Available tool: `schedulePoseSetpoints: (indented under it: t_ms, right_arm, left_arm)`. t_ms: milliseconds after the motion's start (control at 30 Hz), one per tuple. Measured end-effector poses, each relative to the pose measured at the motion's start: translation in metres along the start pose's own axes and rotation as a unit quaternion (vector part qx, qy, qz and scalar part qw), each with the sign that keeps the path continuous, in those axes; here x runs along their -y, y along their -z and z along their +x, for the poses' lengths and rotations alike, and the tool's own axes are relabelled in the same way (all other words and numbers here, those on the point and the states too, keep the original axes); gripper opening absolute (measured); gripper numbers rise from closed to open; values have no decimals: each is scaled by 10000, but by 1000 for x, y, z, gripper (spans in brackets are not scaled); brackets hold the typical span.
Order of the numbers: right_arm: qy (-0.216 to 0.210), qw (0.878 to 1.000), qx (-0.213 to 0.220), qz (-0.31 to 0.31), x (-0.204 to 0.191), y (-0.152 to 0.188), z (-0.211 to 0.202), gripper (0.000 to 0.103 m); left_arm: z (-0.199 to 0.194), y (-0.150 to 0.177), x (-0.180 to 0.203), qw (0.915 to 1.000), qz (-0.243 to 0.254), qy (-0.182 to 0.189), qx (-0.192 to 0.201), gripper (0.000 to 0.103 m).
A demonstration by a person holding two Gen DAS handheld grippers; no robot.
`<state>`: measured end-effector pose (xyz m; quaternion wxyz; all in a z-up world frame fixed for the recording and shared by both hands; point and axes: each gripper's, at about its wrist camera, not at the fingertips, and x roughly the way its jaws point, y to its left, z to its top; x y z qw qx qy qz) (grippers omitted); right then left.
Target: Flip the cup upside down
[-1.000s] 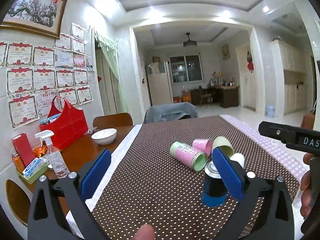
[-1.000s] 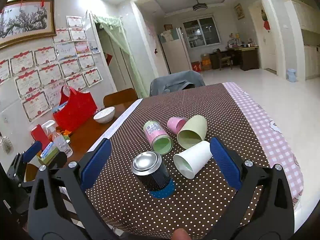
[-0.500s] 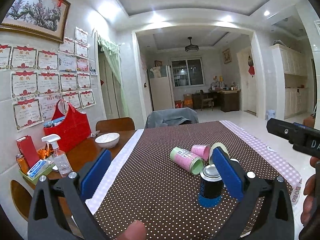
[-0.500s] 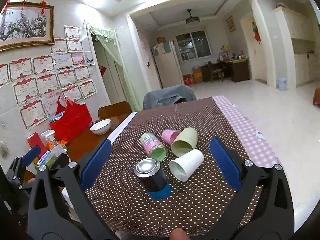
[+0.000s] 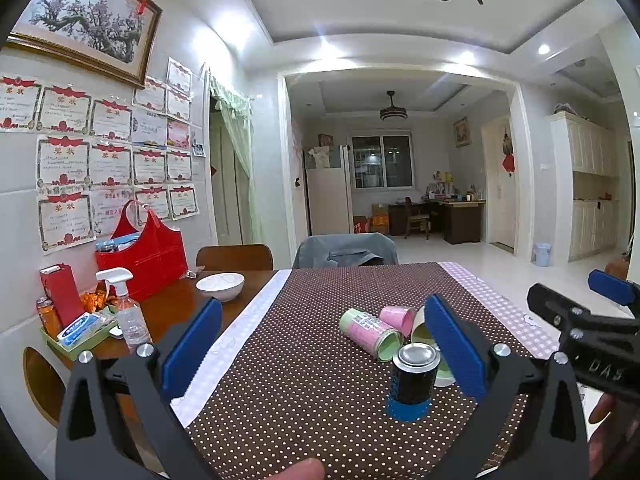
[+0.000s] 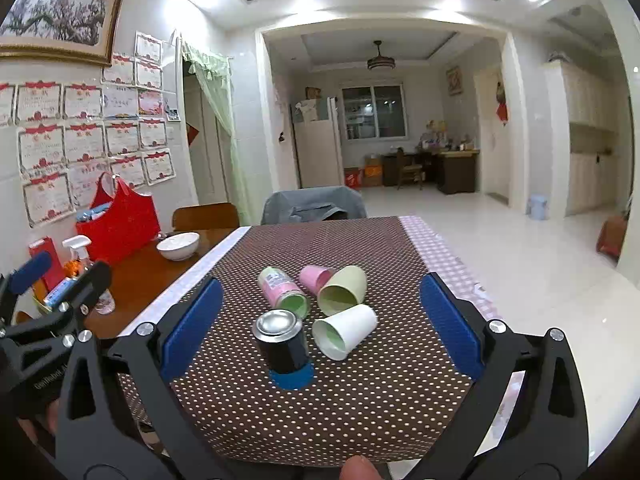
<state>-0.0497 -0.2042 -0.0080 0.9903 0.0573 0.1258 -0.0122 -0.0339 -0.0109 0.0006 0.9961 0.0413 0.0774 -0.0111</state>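
Observation:
A black cup with a blue rim stands upside down on the brown dotted tablecloth, metal base up; it also shows in the left wrist view. Behind it lie a white cup, a pale green cup, a small pink cup and a pink-and-green tumbler, all on their sides. My right gripper is open and empty, held above and before the cups. My left gripper is open and empty, to the left of the cups.
A white bowl, a spray bottle, a red bag and a tray of small items sit on the bare wooden table at the left. Chairs stand at the far end. The table's right edge drops to the floor.
Both grippers have pulled back and risen from the cups, which now look smaller and farther. The cups have not moved. Both stay open.

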Motion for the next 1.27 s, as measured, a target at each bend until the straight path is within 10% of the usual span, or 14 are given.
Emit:
schedulePoseSetpoints:
  t_ms: [1267]
  right_arm:
    - [67,9995,-288,-76,-7,15,7,97]
  left_arm:
    - [-6,12,-5,9998,-120,-107,-131,99]
